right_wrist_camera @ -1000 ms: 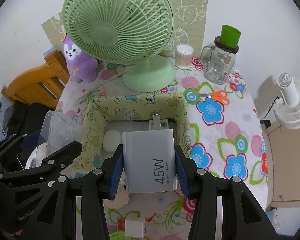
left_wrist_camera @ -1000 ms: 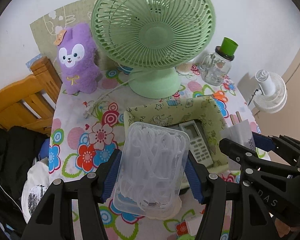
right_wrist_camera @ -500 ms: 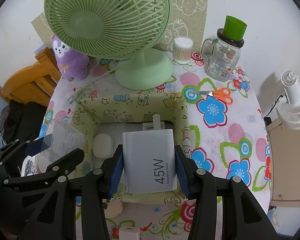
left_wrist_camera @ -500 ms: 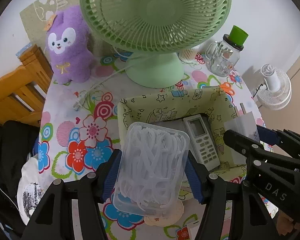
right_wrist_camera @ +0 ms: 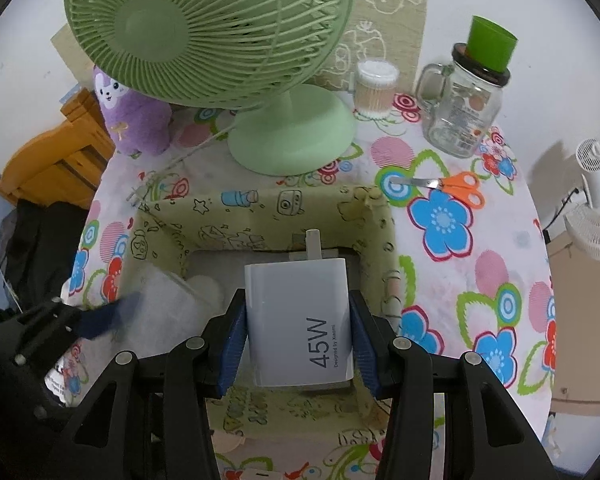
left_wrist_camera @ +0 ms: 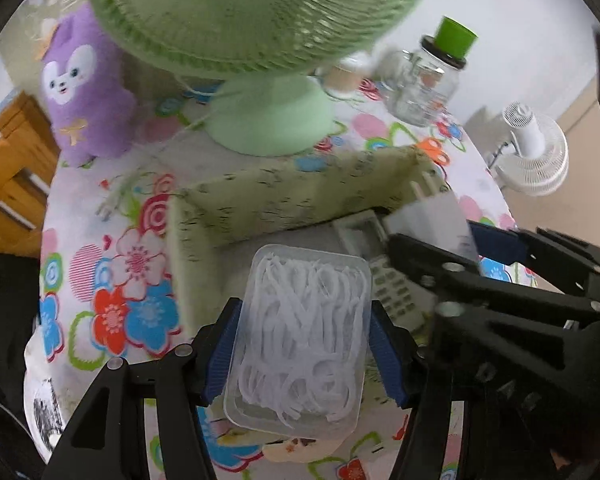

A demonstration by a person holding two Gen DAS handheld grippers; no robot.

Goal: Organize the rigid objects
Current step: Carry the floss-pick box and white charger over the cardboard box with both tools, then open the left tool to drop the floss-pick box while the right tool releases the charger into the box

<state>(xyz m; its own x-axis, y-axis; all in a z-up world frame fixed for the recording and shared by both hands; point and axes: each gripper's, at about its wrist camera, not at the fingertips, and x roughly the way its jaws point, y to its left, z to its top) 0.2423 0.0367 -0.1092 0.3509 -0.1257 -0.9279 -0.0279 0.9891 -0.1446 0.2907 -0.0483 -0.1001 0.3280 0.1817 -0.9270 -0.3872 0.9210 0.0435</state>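
Over the open pale-green fabric storage bin with cartoon print (right_wrist_camera: 260, 216) on the floral-cloth worktop (right_wrist_camera: 480, 264): left gripper (left_wrist_camera: 300, 344) clamps a clear plastic box of white floss picks (left_wrist_camera: 300, 336) by its long sides, right gripper (right_wrist_camera: 298, 344) pinches a white 45W charger block (right_wrist_camera: 298, 320), prongs forward. Both tilt steeply down, likely to drop items beside the grey remote control (left_wrist_camera: 388, 280) already inside; green desk fan (right_wrist_camera: 204, 28) stands behind the bin

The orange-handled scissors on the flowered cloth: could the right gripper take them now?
Probably not now. The right gripper is shut on the white 45W charger over the yellow fabric box. The orange-handled scissors lie uncovered beyond its right corner, so the path looks free once the charger is released.
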